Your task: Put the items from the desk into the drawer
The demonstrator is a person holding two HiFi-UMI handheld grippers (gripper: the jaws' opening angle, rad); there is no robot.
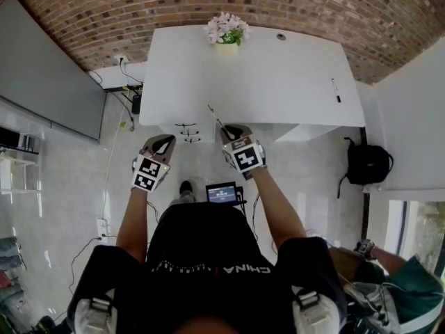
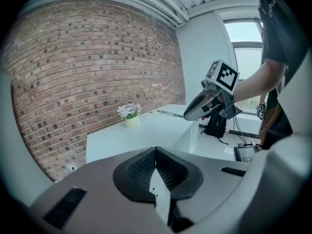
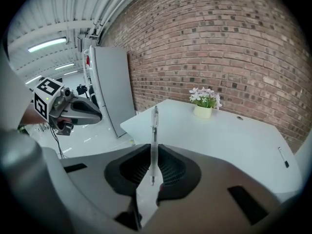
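The tabletop (image 1: 278,82) is smooth, matt white. The wall (image 1: 139,5) is rough red-brown brick, and the pale floor (image 1: 76,186) is glossy with reflections. The left gripper (image 2: 156,152) and right gripper (image 3: 153,150) have smooth grey shells, seemingly plastic, and ribbed matt black pads (image 3: 170,172). The pen (image 3: 155,126) looks like pale, partly clear plastic. The backpack (image 1: 367,164) is matt black cloth.

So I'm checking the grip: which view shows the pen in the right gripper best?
The right gripper view: the pen stands full length, clamped between the jaws of the right gripper. The head view shows only a thin sliver beyond the gripper; the left gripper view, a faint line past its tip.
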